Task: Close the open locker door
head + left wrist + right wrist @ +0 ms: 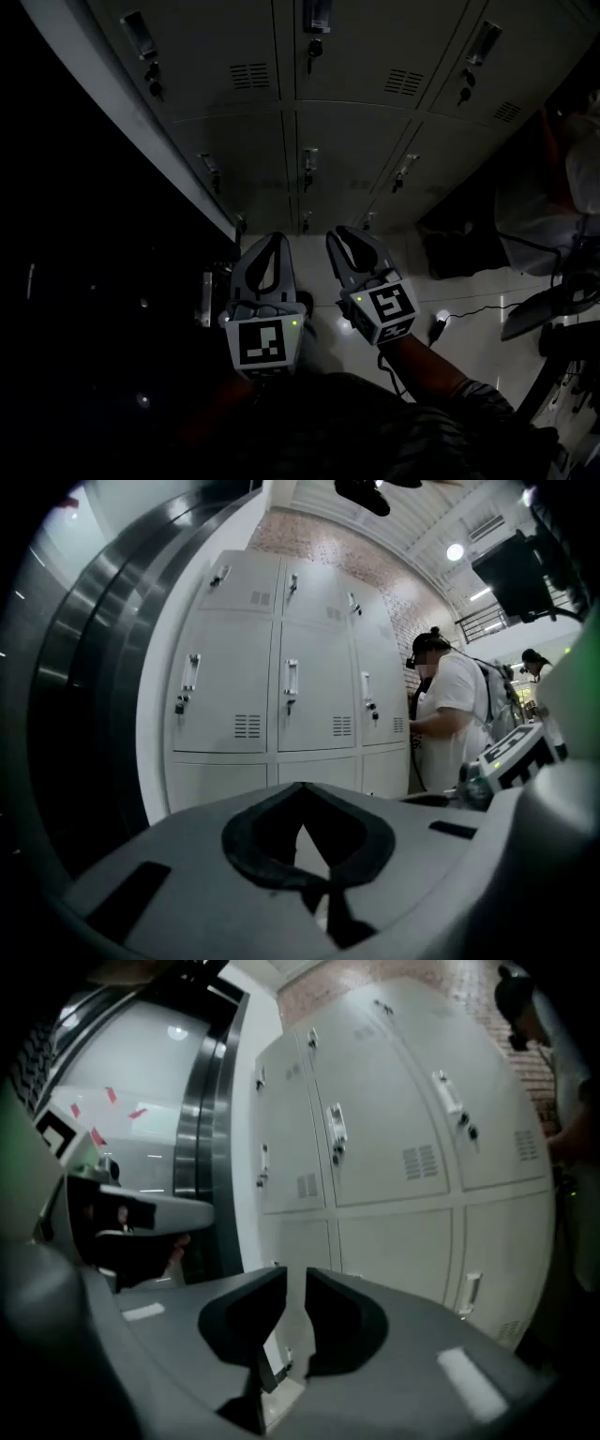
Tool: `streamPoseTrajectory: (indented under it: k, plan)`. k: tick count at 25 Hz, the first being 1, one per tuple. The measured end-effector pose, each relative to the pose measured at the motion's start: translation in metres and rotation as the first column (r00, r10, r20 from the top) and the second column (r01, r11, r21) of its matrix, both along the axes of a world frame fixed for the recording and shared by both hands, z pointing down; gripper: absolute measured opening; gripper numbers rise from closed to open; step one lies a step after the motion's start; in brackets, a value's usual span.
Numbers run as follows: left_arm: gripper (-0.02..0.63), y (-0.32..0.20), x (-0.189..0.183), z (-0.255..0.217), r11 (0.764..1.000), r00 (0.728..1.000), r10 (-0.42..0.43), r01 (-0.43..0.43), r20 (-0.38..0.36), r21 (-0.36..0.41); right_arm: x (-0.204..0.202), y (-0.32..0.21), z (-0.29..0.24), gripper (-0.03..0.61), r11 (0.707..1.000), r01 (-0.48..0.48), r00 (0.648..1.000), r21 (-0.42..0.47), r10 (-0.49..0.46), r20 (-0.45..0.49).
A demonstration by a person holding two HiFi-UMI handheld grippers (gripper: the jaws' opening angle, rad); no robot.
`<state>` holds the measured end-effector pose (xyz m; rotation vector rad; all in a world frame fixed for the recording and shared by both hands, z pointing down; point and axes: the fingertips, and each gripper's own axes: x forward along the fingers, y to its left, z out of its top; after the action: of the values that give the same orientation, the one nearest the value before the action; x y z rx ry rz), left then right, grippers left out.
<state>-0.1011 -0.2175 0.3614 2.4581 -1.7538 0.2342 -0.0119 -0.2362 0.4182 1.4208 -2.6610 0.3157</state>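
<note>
A bank of pale grey lockers point(356, 84) fills the top of the dim head view, and each door that shows there lies flush. The same lockers point(281, 667) stand ahead in the left gripper view, with the lockers point(394, 1138) also ahead in the right gripper view; no door stands ajar in either. My left gripper point(273, 240) hovers short of the lockers with its jaw tips touching and nothing in them. Beside it, my right gripper point(343, 238) has a narrow gap between its tips, and that gap holds nothing.
A dark steel-framed wall point(94, 667) runs along the lockers' left side. A person in a white shirt point(455, 714) stands at the lockers' right end. A dark bag point(450, 253) and a cable with a plug point(441, 328) lie on the pale floor at right.
</note>
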Motion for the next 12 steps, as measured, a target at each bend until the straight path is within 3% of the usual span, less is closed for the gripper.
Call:
streamPoseTrajectory:
  k: [3,8,12]
  plan:
    - [0.003,0.086,0.020,-0.023,1.000,1.000,-0.010,0.011,-0.027,0.026,0.025,0.092,-0.044,0.003,0.998,-0.010,1.000,0.069,0.010,-0.012]
    - [0.003,0.217,0.056,-0.053,0.999,0.998,0.004,-0.002,-0.056,0.036,0.047,0.229,-0.085,0.002,0.995,0.038,0.999,0.088,-0.034,-0.042]
    - [0.003,0.280,0.073,-0.077,0.999,0.999,0.028,-0.027,-0.042,0.043,0.060,0.299,-0.108,0.002,0.996,0.043,0.998,0.073,-0.041,-0.041]
